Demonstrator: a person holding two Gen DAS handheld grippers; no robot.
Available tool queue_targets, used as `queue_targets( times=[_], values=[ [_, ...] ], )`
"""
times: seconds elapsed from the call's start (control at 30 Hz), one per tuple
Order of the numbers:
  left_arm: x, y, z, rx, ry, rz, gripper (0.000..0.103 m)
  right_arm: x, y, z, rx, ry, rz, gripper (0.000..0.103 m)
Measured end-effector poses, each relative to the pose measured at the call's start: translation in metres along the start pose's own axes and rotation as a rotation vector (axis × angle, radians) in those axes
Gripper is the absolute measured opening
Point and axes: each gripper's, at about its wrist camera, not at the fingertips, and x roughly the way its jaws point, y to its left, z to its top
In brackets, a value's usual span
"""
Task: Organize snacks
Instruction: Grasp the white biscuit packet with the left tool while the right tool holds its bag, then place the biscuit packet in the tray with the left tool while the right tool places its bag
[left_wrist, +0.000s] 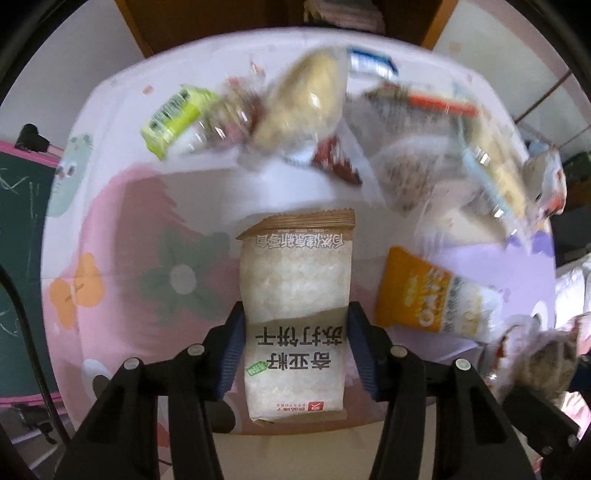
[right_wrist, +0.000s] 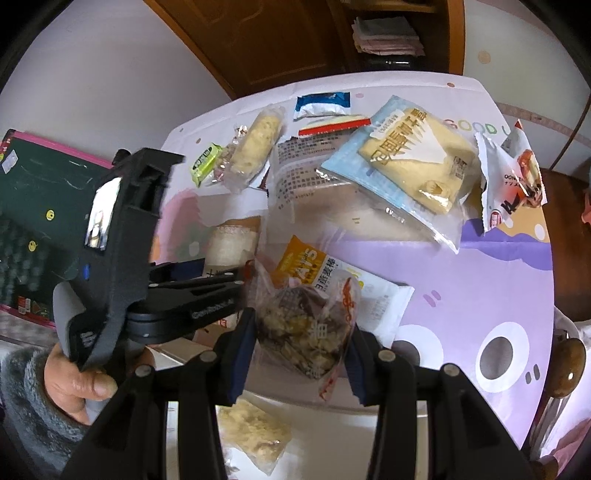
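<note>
Left gripper: pointing steeply down at the table, jaws spread on either side of the soda cracker packet; left pad at the packet's edge, right pad a sliver clear; not clamped.
Left hand: wrapped round the left gripper's handle in the right wrist view, thumb forward, grey fleecy sleeve at the wrist.
Soda cracker packet: lying flat on the cloth, brown-banded end away from the camera, printed lettering upside down, lower half between the blue pads.
Right gripper: tilted down over the near table edge, clenched on a crumpled clear snack bag full of dark and yellow pieces; bag lifted off the cloth, pinched from both sides.
Orange oat bar packet: flat on the cloth, just right of the cracker packet, partly behind the held bag in the right wrist view.
Clear bag of pale flakes: near table edge, below the right gripper.
Far pile: lime-green packet, pale roll in clear wrap, blue-and-white sachet, large blue packet of toast slices, overlapping or touching.
Red-and-white packet: right edge of the table, apart from the pile.
Tablecloth: pink and lilac cartoon print.
Chalkboard: green, pink-framed, left of the table.
</note>
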Motion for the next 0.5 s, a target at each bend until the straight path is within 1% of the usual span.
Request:
queue_targets(
  times=[0.1, 0.17, 0.33, 0.43, 0.5],
  values=[
    [-0.032, 0.002, -0.003, -0.004, -0.081, -0.005, 0.051, -0.01, 0.003, 0.0, 0.003, -0.029, 0.01, 0.044],
    [-0.063, 0.004, -0.007, -0.006, -0.15, -0.014, 0.051, -0.021, 0.007, 0.0, 0.002, -0.057, 0.019, 0.044],
    [-0.14, 0.01, -0.023, 0.018, -0.287, -0.058, 0.051, -0.06, 0.024, -0.005, -0.03, -0.141, 0.03, 0.044],
    [-0.178, 0.012, -0.045, 0.042, -0.348, -0.085, 0.051, -0.088, 0.036, -0.018, -0.066, -0.187, 0.034, 0.044],
    [-0.201, 0.011, -0.068, 0.065, -0.381, -0.1, 0.051, -0.105, 0.045, -0.031, -0.09, -0.216, 0.027, 0.044]
  ],
)
